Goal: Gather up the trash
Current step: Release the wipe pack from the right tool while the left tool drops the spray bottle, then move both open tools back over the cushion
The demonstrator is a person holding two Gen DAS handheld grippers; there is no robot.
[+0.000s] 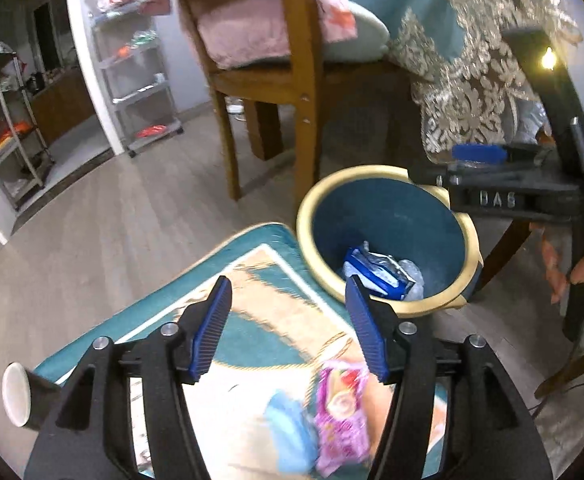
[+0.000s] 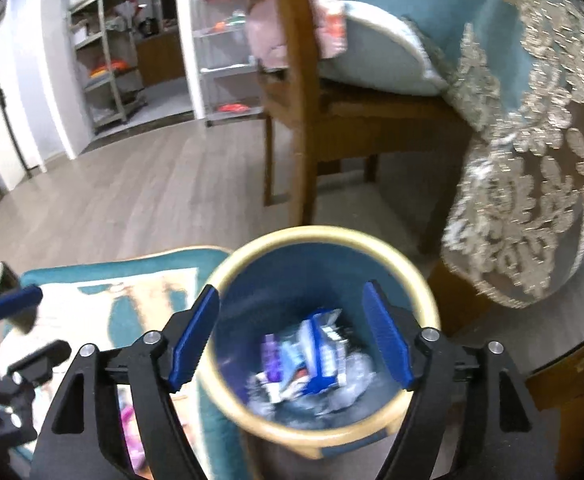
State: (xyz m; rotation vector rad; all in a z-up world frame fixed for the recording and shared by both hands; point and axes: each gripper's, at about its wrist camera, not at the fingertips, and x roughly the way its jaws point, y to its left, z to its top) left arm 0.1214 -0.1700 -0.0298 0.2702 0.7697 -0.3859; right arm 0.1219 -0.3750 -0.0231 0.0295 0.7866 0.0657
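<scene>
Both grippers have their blue pads spread apart and grip nothing: the right gripper fills the lower centre of its view directly over the blue bin, where wrappers lie at the bottom. At the bottom of the left view, the left gripper hangs over a teal rug, with a pink wrapper lying on it just below the right pad

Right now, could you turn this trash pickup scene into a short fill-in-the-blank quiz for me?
1. The left gripper hangs over the ____.
2. The bin has a yellow rim and a ____ inside.
3. The pink wrapper lies ____ the bin.
4. The right gripper holds ____.

Missing: rug; blue; outside; nothing
</scene>
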